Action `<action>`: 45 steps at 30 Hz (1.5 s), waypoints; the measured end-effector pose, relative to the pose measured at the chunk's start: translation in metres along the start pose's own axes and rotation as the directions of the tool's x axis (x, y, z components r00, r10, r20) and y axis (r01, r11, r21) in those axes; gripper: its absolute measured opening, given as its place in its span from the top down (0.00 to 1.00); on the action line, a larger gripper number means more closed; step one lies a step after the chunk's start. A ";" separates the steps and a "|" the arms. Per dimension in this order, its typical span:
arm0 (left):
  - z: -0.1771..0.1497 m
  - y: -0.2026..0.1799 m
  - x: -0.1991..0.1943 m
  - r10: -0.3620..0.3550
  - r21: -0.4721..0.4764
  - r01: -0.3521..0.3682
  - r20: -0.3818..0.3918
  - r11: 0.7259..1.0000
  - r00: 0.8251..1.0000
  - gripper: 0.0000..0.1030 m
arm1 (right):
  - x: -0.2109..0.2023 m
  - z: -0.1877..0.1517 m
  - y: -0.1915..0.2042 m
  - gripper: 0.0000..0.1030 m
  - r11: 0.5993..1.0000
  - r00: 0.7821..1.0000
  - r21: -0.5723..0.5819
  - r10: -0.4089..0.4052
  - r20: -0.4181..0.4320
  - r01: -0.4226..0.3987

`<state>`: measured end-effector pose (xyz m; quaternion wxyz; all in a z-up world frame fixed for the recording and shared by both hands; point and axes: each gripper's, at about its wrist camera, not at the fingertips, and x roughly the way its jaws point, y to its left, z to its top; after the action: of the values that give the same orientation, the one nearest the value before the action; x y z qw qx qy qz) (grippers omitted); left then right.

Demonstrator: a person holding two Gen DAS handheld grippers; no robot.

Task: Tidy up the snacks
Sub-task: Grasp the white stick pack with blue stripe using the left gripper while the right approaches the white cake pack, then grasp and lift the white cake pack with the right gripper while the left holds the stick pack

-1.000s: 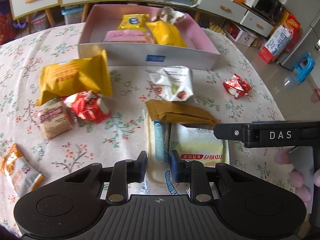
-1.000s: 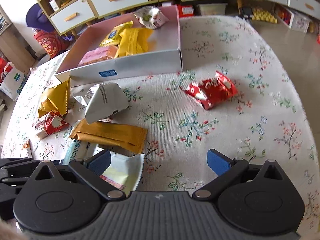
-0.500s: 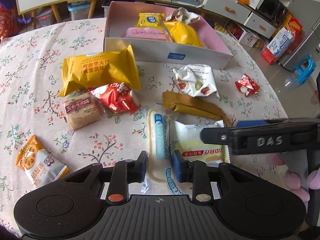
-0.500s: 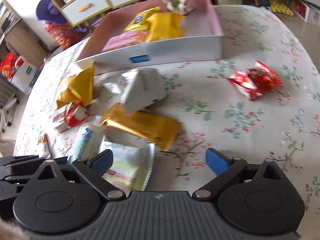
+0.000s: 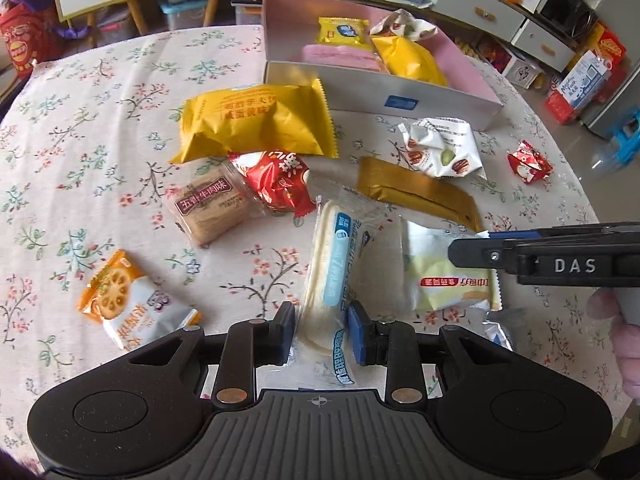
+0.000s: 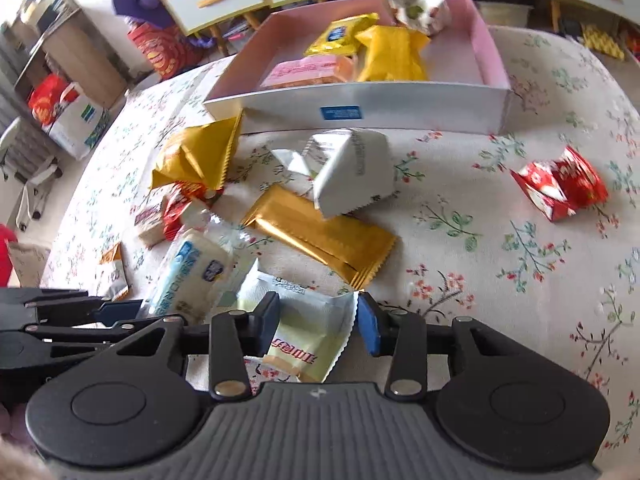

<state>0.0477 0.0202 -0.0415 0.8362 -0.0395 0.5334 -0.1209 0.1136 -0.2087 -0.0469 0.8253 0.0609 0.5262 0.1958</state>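
Left-wrist view showed the left gripper (image 5: 322, 330) pinching a clear-wrapped cream bar (image 5: 330, 264) on the floral tablecloth (image 5: 100, 152). The right gripper (image 6: 318, 326), jaws just closing, squeezed a pale green packet (image 6: 304, 332) beside it.

Your box (image 5: 380, 92): pink inside, white walls, open, at the table's far edge, four snacks in it | your clear cream roll pack (image 5: 332, 264): lengthwise by the near edge | your pale-green pack (image 6: 308, 336): flat, just beside it | gold bar (image 6: 320, 232): flat, mid-table.
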 end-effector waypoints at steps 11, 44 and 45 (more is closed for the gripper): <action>0.001 0.005 0.000 0.005 -0.007 -0.005 -0.010 1.000 1.000 0.70 | 0.001 -0.005 0.032 0.21 0.970 1.000 -0.241 -0.001 0.017 0.005; -0.006 0.018 -0.006 0.009 -0.028 -0.009 -0.021 1.000 1.000 0.71 | 0.024 -0.032 0.094 0.16 0.699 0.999 -0.715 0.009 0.041 0.023; -0.006 0.017 -0.006 0.009 -0.026 -0.009 -0.021 1.000 1.000 0.71 | 0.027 -0.032 0.095 0.20 0.697 0.999 -0.717 0.001 0.036 0.025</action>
<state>0.0427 0.0390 -0.0419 0.8305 -0.0465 0.5440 -0.1106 0.0708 -0.1145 -0.0546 0.7938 -0.2654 0.3950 0.3789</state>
